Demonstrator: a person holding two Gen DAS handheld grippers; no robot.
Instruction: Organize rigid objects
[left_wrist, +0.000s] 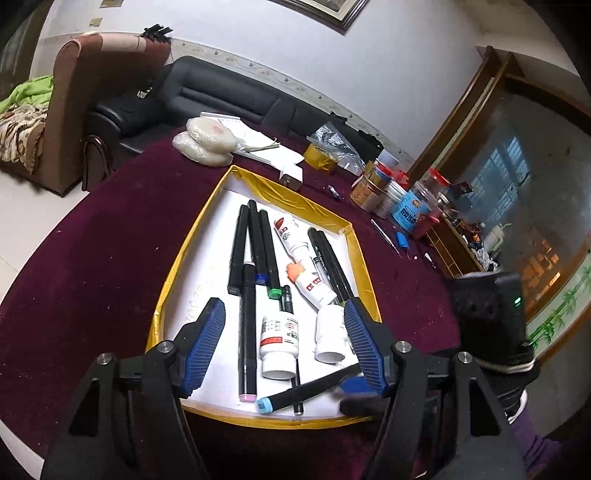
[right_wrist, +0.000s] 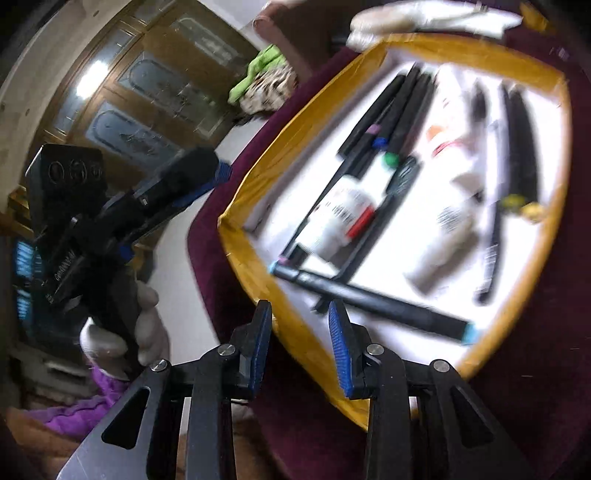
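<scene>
Both tools empty: left tool (left_wrist: 284, 314) wide open over bottle (left_wrist: 279, 341); right tool (right_wrist: 300, 317) half open. I'd lower squarely astride it.

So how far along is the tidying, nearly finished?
Partly. Three black markers already lie side by side in the yellow-edged tray. Nothing is in hand: the left tool and right tool are open and empty. Left: the light-blue-capped marker lying crosswise and two white bottles scattered nearby.
</scene>
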